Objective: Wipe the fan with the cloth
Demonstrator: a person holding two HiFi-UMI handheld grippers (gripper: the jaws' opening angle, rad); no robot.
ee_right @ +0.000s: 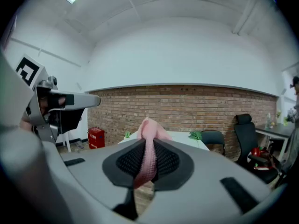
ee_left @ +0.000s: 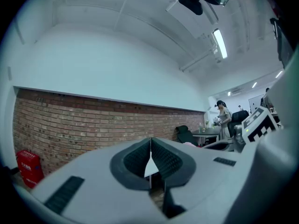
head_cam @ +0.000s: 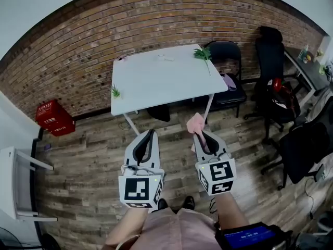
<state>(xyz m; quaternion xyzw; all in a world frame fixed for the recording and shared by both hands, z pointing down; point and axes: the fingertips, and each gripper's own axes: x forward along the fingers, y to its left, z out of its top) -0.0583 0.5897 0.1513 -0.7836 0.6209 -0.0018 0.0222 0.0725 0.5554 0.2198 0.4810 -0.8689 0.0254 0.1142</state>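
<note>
A pink cloth (head_cam: 196,123) is pinched in my right gripper (head_cam: 200,134), which is shut on it. In the right gripper view the cloth (ee_right: 148,146) runs between the dark pads and bunches up past the tips. My left gripper (head_cam: 152,133) is held beside it, shut with nothing between its jaws; in its own view the left gripper (ee_left: 150,143) shows pads pressed together. Both point toward the white table (head_cam: 156,82) ahead. No fan shows in any view.
Green sprigs (head_cam: 203,53) and small items lie on the table. Black chairs (head_cam: 228,56) stand behind and to the right, with a red crate (head_cam: 54,117) by the brick wall at left. A white rack (head_cam: 15,181) is at far left. Wooden floor lies below.
</note>
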